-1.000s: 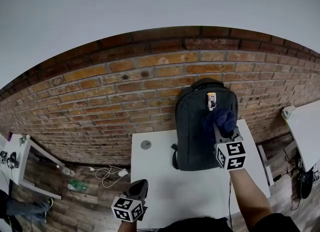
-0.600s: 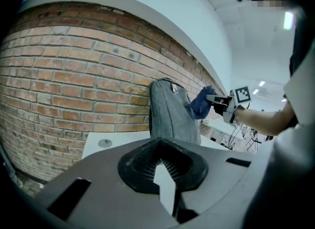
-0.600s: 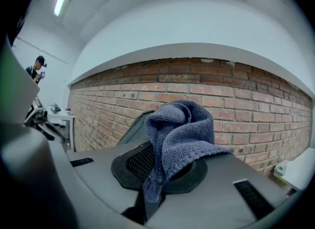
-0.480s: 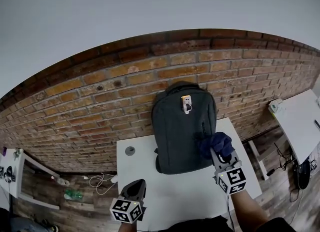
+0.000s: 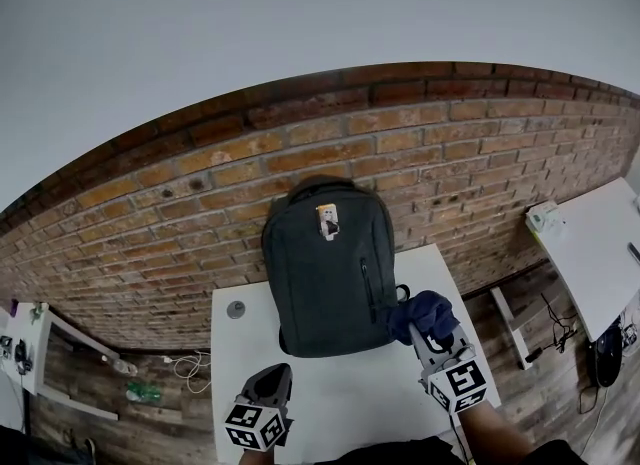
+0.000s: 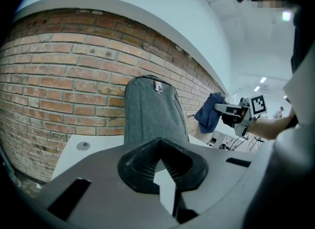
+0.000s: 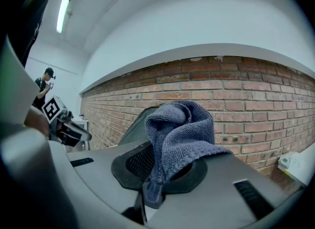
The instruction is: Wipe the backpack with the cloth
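Observation:
A dark grey backpack [image 5: 325, 268] stands upright on the white table [image 5: 330, 393], leaning against the brick wall. My right gripper [image 5: 432, 335] is shut on a bunched blue cloth [image 5: 424, 313], just off the backpack's lower right side. In the left gripper view a small gap separates the cloth [image 6: 209, 112] from the backpack [image 6: 150, 112]. In the right gripper view the cloth [image 7: 182, 129] fills the jaws of my right gripper [image 7: 157, 174], and the backpack [image 7: 134, 124] shows behind it. My left gripper [image 5: 272, 381] hovers low over the table's front edge, shut and empty; its own view shows the left gripper [image 6: 160, 166] aimed at the backpack.
A small round disc [image 5: 236, 309] lies on the table left of the backpack. A second white table [image 5: 590, 243] with a small box [image 5: 545, 218] stands at the right. Cables [image 5: 190, 363] lie on the wooden floor at left. A person [image 7: 44, 82] stands far off.
My right gripper has moved the cloth down from the backpack's upper front to its lower right side. The left gripper has hardly moved.

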A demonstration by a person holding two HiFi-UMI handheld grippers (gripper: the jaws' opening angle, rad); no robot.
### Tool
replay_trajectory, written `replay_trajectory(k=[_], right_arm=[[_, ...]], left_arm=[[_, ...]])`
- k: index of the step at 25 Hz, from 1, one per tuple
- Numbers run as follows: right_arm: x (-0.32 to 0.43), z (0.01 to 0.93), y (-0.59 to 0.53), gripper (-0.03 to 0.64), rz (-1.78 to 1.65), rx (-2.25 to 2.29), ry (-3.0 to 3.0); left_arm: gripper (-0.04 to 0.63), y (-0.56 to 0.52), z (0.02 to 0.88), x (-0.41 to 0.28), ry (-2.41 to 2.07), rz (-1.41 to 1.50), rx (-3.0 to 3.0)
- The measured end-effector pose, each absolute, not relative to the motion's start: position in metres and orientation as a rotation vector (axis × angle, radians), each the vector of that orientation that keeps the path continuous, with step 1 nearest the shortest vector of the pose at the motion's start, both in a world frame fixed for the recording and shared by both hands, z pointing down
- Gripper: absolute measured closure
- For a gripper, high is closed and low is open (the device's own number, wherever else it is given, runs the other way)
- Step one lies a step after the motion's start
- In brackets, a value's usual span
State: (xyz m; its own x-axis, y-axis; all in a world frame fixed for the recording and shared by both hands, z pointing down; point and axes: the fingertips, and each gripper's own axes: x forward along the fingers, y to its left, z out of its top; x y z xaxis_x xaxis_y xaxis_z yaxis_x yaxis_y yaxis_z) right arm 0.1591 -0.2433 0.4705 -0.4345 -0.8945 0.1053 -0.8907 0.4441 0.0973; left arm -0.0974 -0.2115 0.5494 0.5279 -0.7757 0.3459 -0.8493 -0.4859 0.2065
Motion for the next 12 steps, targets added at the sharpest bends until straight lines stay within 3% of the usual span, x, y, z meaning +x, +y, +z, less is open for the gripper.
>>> replay_trajectory(k=[12], right_arm=[[0.219,0.478,-0.246,0.578,-0.003,1.487,-2.666]], left_arm=[[0.604,-0.199,0.535,-0.026,-1.456,0.334,2.381]])
